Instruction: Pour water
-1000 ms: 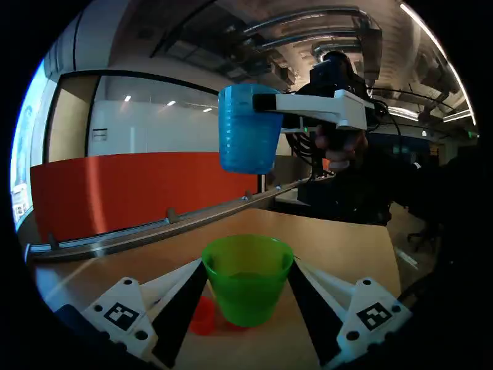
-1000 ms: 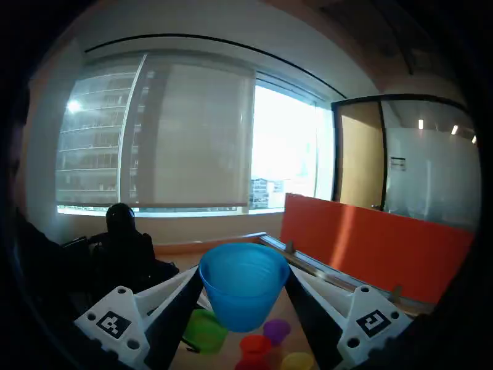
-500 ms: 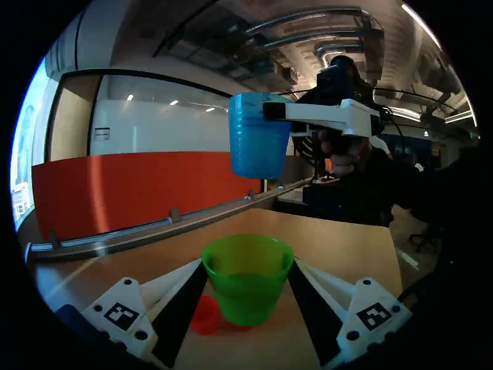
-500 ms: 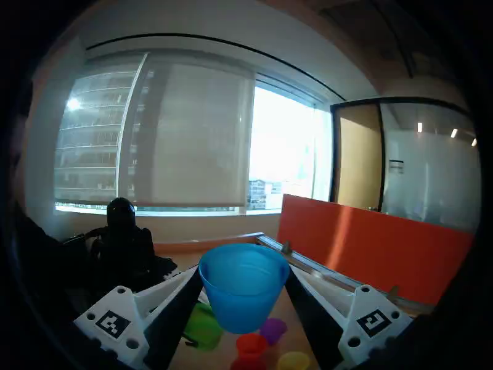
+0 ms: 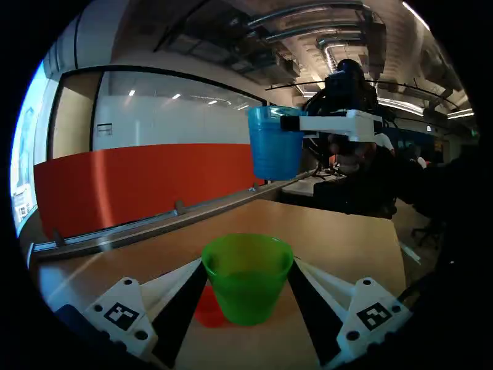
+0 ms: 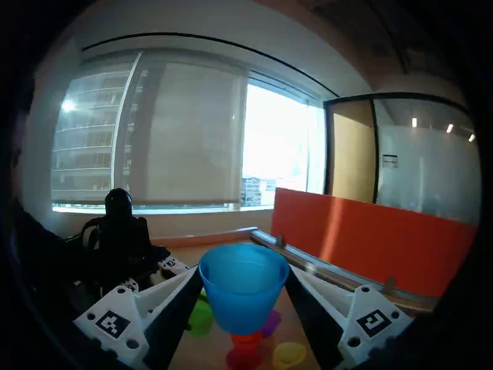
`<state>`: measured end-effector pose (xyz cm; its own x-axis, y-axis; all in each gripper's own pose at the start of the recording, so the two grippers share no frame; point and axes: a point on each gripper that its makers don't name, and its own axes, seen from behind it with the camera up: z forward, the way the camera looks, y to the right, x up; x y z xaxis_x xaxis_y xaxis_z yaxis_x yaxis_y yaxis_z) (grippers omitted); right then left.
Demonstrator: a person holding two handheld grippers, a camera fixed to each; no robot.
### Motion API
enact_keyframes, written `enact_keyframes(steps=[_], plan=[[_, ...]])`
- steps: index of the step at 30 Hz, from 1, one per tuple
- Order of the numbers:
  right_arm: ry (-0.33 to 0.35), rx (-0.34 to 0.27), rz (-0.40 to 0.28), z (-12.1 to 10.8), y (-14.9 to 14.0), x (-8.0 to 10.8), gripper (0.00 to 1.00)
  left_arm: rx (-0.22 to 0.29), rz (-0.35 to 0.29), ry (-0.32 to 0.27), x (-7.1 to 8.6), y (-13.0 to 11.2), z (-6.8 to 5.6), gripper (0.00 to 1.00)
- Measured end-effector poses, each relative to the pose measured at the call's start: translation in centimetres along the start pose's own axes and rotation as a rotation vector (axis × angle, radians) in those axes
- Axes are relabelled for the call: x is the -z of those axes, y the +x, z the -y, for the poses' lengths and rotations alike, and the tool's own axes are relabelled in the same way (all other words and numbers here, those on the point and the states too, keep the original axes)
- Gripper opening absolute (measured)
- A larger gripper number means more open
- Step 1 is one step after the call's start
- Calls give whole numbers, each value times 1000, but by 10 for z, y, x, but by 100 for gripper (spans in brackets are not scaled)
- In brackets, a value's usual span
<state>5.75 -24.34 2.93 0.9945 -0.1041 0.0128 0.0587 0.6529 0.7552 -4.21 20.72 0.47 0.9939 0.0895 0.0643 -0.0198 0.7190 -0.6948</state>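
A translucent green cup stands upright between my left gripper's fingers, which are shut on it just above the table; a faint liquid level shows through its wall. A blue cup hangs upright in the air at the upper right, held by the right gripper with a hand behind it. In the right gripper view the blue cup is held upright in my right gripper, which is shut on it. The green cup shows below and to the left, with the left gripper's white fingers beside it.
A red cup stands on the wooden table just under the green one. Red, purple and yellow cups stand below the blue cup. An orange partition with a metal rail runs along the table's far edge.
In the left gripper view the right gripper has carried the blue cup to the right and farther off, and it now looks smaller. The green cup has stayed put in the left gripper.
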Motion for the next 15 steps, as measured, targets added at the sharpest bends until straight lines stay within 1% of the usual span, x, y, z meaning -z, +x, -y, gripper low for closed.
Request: enact_keyframes(steps=[5,15], plan=[[-21,-5,27,-9,-18,10,92,-9,44,1,0,-15,2,87],[-39,-6,113,-20,-68,25,93,-39,168,-7,-7,-54,0,87]])
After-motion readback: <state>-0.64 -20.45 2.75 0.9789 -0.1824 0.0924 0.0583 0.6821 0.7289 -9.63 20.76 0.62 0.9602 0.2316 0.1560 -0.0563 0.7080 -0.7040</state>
